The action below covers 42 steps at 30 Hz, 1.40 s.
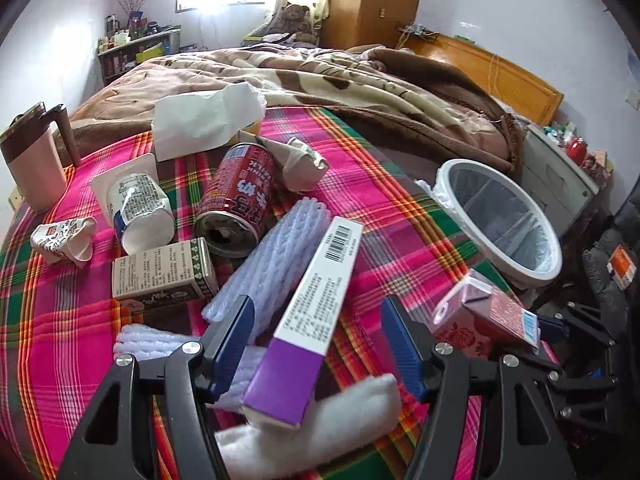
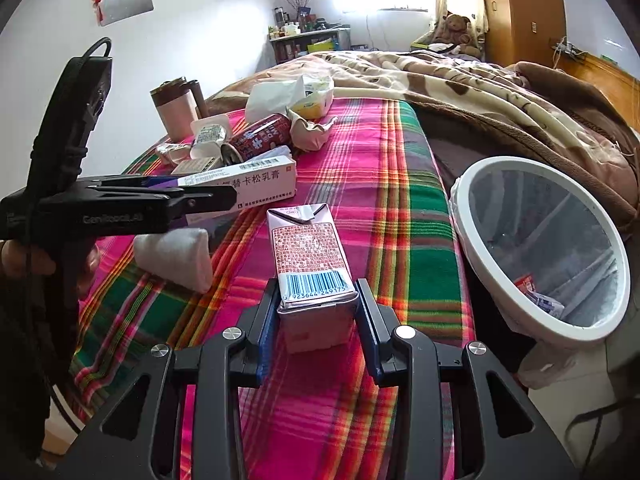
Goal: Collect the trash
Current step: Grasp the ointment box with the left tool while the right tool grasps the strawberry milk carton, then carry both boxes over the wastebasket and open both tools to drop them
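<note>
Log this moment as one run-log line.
left gripper: open, around purple-and-white box | right gripper: shut on pink carton | white bin: right of bed, some trash inside

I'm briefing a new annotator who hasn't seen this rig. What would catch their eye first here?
The bright pink plaid cloth on the bed, littered with trash. The right gripper clamps a pink drink carton; the left gripper straddles a purple-and-white box. A white lined bin stands right of the bed.
</note>
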### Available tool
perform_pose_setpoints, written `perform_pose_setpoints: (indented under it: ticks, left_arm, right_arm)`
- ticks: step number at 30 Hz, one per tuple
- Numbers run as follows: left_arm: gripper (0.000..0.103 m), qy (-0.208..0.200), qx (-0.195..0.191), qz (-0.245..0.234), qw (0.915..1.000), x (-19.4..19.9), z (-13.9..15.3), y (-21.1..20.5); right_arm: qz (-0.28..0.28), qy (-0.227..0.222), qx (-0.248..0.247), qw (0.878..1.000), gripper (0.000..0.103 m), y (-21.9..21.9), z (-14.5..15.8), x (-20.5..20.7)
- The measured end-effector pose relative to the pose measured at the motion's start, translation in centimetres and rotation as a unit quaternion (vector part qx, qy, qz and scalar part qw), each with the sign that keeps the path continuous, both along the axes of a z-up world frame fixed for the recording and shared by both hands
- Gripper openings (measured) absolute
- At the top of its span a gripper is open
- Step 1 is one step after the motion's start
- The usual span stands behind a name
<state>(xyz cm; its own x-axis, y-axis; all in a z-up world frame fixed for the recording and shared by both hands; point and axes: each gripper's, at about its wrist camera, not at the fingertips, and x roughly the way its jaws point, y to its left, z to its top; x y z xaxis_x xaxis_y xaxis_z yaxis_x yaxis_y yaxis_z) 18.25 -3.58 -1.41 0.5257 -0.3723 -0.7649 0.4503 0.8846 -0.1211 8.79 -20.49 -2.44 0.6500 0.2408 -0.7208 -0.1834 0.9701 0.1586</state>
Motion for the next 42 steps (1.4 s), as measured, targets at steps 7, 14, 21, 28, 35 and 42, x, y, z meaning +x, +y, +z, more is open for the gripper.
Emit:
perform_pose_setpoints:
  ticks: [7,14,21,28,35,42]
  left_arm:
    - [0.054,0.029,0.007,-0.006,0.9995,0.5,-1.1,-1.0]
    - [0.035,0.027,0.009,0.006,0.9996,0.3,-1.0,-1.4]
    - [0.023,0.004,0.006,0.017,0.9998,-0.9,-0.1,-1.6]
    - [0.023,-0.009,-0.008,0.02,0.9997,-1.8,0.8,-2.3]
    - [0.023,-0.025,-0.024,0.025,0.9991,-2.6,2.1,-2.5]
    - [0.023,-0.046,-0.036,0.018,0.9981,-3.4,3.6,-3.2]
  right_arm:
    - [-0.002,0.005,-0.01,1.0,0.045,0.4,-0.5,0.6]
    - [-0.01,0.004,0.018,1.0,0.045,-0.2,-0.5,0.8]
    - [-0.018,-0.01,0.027,0.999,0.035,-0.5,-0.3,0.4]
    - [-0.03,-0.03,0.037,0.998,0.035,-1.7,0.5,-0.2]
    - [-0.048,-0.049,0.047,0.997,0.035,-2.8,1.4,-0.6]
    - [-0.067,-0.067,0.056,0.994,0.035,-3.8,2.3,-0.9]
